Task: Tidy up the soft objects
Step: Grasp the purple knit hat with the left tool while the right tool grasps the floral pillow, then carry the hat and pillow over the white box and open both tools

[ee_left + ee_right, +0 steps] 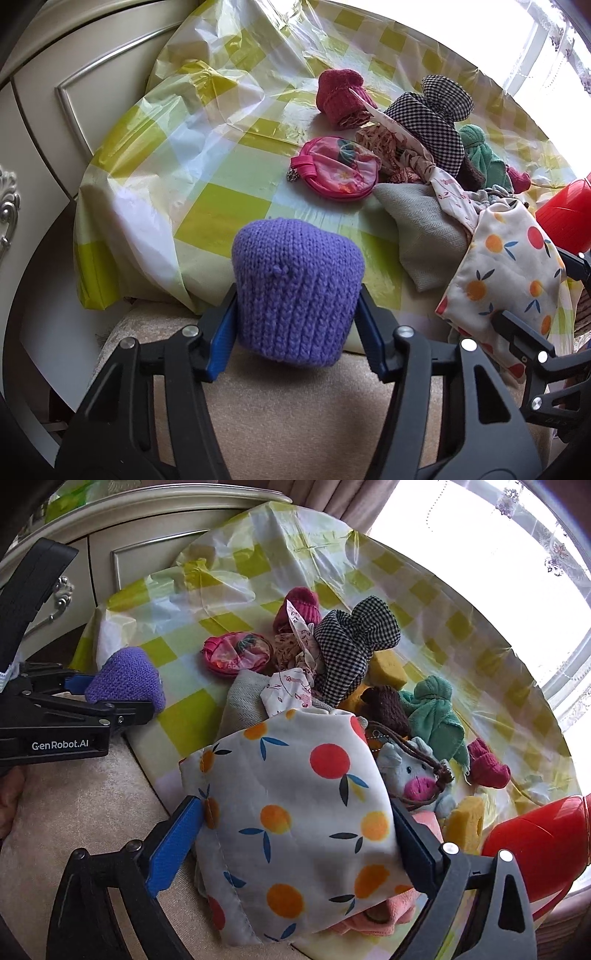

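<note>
My left gripper [297,317] is shut on a purple knitted pouch [297,284] and holds it above the near edge of the table; it also shows in the right wrist view [127,681]. My right gripper [295,834] is shut on a white fruit-print cloth bag [295,812], also seen at the right of the left wrist view [506,266]. A pile of soft things lies behind: a pink round pouch [338,168], a houndstooth cloth [432,122], a grey cushion [417,229], a magenta knit [341,96], a green towel [432,709], a grey plush toy [413,771] and yellow sponges [465,823].
The table wears a yellow-checked plastic cloth [207,155]. A red plastic container [543,845] stands at the right edge. A cream cabinet with a silver handle [7,206] is at the left. A beige upholstered seat [295,410] lies below the grippers. A bright window is behind.
</note>
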`<state>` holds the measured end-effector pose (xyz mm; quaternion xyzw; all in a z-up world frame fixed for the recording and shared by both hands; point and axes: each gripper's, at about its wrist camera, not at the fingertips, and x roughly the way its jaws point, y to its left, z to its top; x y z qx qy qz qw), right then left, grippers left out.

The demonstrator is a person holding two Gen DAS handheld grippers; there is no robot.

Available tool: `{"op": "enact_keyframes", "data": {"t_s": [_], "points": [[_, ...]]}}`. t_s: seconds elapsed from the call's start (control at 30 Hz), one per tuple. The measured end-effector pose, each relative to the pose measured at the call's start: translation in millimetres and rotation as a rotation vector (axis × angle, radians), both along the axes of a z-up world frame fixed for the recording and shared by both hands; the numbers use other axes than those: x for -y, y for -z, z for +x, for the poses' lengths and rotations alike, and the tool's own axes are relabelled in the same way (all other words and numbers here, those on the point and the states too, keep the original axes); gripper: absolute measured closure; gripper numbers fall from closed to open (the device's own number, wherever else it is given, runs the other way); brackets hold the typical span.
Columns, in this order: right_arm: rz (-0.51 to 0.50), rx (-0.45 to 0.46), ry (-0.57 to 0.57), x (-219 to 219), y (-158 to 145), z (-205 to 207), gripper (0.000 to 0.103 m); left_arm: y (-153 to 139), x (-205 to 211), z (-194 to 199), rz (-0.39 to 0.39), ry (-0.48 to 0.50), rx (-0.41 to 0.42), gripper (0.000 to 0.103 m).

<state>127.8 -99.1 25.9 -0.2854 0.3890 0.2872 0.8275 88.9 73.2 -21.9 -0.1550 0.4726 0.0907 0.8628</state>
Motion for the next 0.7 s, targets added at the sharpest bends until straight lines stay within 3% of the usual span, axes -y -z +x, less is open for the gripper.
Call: {"op": "enact_keyframes", "data": {"t_s": [0.07,0.2,0.4,0.7], "points": [[0.021,0.009,0.008,4.7,-4.3,-2.8,0.024,-0.5,1.1,-0.6,0.004,-0.001,0.002,0.041],[0.037,0.032,0.039,15.3,-7.8,-5.7,0.055,-3.0,3.8,-2.0,0.02,0.002,0.01,0.043],[0.105,-0.004,0.075,32.3,-9.2,-3.2,0.078,-6.2,5.6,-3.4,0.033,0.003,0.024,0.044],[0.268,-0.056,0.14,56.3,-20.2,-5.1,0.084,-20.6,9.1,-13.9,0.077,-0.005,0.1,0.045]]}}
